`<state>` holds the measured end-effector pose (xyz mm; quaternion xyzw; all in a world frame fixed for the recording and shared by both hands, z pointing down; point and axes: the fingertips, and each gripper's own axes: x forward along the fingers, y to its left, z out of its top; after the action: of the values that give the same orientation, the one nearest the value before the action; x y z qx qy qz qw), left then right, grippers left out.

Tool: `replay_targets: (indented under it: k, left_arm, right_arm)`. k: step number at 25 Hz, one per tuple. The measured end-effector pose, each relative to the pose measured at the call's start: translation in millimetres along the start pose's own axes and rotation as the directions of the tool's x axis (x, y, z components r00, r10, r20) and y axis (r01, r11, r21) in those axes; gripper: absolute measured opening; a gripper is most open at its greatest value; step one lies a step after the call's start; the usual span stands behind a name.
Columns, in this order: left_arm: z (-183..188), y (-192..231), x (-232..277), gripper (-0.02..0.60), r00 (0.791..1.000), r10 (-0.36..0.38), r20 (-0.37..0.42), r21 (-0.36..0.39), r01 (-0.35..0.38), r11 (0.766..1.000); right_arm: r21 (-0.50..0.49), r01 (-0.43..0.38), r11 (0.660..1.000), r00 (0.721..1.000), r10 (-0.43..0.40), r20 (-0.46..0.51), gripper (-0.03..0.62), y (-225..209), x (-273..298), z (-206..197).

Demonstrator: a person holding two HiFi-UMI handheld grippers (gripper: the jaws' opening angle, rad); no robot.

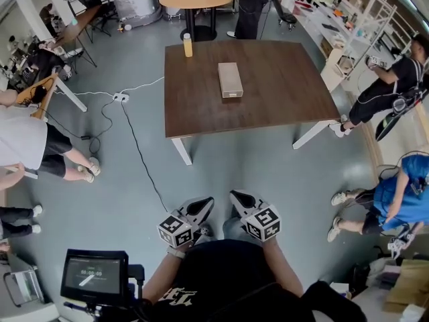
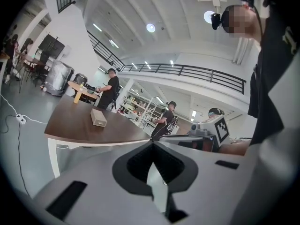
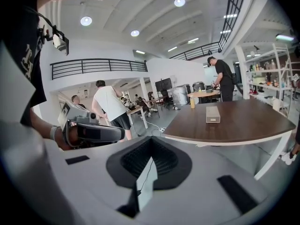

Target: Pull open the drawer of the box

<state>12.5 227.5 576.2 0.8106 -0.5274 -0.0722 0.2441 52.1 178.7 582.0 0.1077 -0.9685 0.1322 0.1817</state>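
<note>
The person wears a black short-sleeved T-shirt with white lettering low on its front, and a pale band on the left wrist. The grey left gripper and grey right gripper each have black ribbed lining inside the jaws and carry a cube of black-and-white square markers.

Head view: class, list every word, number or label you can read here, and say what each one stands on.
No text here can be read with certainty.
Monitor: pale digits on its screen, too blurred to read.
Black shirt: white print, cut off and unreadable.
Left gripper and right gripper: square marker patterns only, no letters.
Box: no legible label.
</note>
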Motion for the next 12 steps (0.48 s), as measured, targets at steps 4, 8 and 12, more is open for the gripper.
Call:
replay_targets:
  k: [4, 8, 12]
  left_arm:
    - [5, -7, 14, 0.005, 1.0, -0.007, -0.02, 0.006, 0.007, 1.0]
    - [17, -16, 23, 0.005, 1.0, -0.005, -0.029, 0.016, 0.006, 1.0]
    - [32, -19, 32, 0.005, 1.0, 0.006, -0.028, 0.018, -0.005, 1.0]
  right_arm:
    - [0.021, 0.01, 1.0, 1.0, -0.01, 0.008, -0.012, -13, -9, 6]
    - [0.045, 0.016, 0.999, 1.0, -0.017, 0.013, -0.012, -23, -19, 16]
    - [0.052, 0.019, 0.998, 1.0, -0.02, 0.02, -0.012, -37, -25, 30]
